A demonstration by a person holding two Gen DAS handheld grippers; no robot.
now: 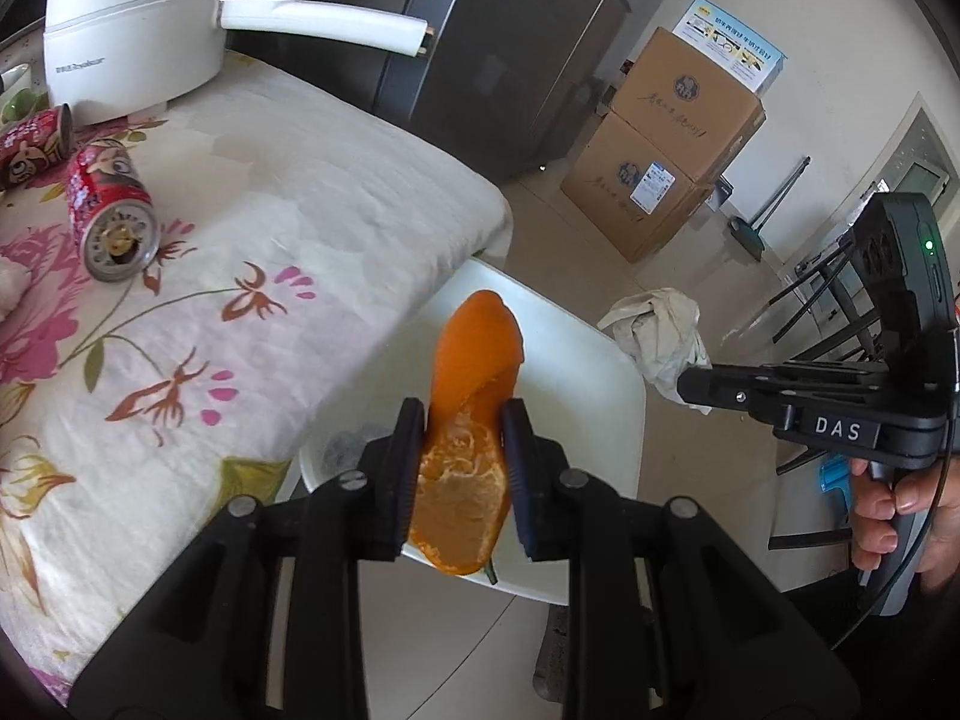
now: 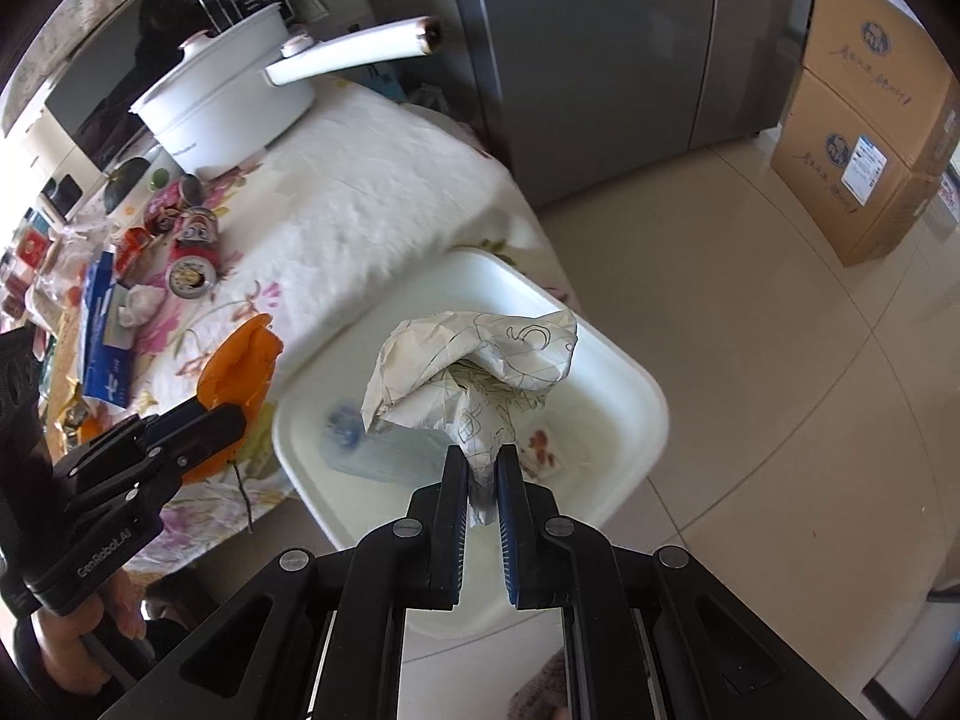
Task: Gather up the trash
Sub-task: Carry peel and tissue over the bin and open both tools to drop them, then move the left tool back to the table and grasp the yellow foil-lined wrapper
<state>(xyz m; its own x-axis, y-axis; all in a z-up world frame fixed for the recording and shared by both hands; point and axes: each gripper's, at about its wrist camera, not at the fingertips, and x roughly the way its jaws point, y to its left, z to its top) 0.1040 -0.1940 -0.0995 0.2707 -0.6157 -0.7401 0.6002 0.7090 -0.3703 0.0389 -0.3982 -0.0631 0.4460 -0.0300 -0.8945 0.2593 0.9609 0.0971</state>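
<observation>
Orange peel: my left gripper (image 1: 462,468) is clenched on a curled strip of orange peel (image 1: 474,396), bright skin outward and pale pith facing the left wrist camera; it sits at lower centre of that view, over the near rim of the white bin (image 1: 600,372).
Paper: my right gripper (image 2: 481,510) is clamped on the twisted neck of a crumpled paper wad (image 2: 474,360) with pen scribbles, the bulk flaring above the fingers at the centre of the right wrist view.
Bin: in the right wrist view I see the white bin (image 2: 630,384) just beside the table edge, on the tiled floor; a clear plastic item and a small scrap lie inside, blurred.
Table edge: the floral tablecloth (image 1: 252,228) drops off just left of the bin, touching or nearly so; I cannot tell which.
Remaining litter: two red cans (image 1: 111,210) lie on their sides at the upper left of the left wrist view, near a white pot (image 1: 132,30).
Open room: bare tiles spread to the right of the bin; cardboard boxes (image 1: 672,150) stand well apart at the upper right.
</observation>
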